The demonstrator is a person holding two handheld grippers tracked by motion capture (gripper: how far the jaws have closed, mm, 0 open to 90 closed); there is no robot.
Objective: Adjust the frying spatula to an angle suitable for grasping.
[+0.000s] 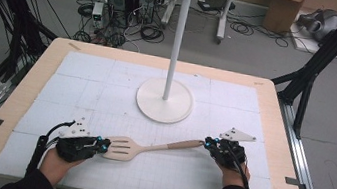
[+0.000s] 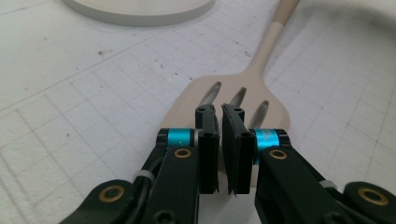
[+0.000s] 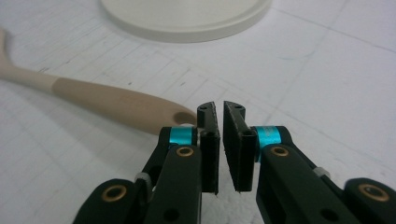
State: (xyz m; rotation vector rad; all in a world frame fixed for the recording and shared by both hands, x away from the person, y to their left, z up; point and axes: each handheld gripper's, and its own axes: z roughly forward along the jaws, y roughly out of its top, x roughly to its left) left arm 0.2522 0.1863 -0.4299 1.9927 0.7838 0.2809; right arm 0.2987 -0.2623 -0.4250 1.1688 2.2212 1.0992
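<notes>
Spatula (image 1: 145, 149) lies between both grippers (jaws nearly closed, empty)

One slotted spatula (image 1: 134, 149) lies on the desk (image 1: 31, 84), along with one white stand (image 1: 165, 99) (a pole on a round base). Two grippers, left gripper (image 1: 104, 146) and right gripper (image 1: 208, 143).

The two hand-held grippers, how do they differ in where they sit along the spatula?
The left hand-held gripper sits at the slotted head of the spatula; the right hand-held gripper sits at its wooden handle end. In the left gripper view the head lies straight ahead beyond the jaws; in the right gripper view the handle tip lies just left of them. Both have jaws nearly shut, gripping nothing.
</notes>
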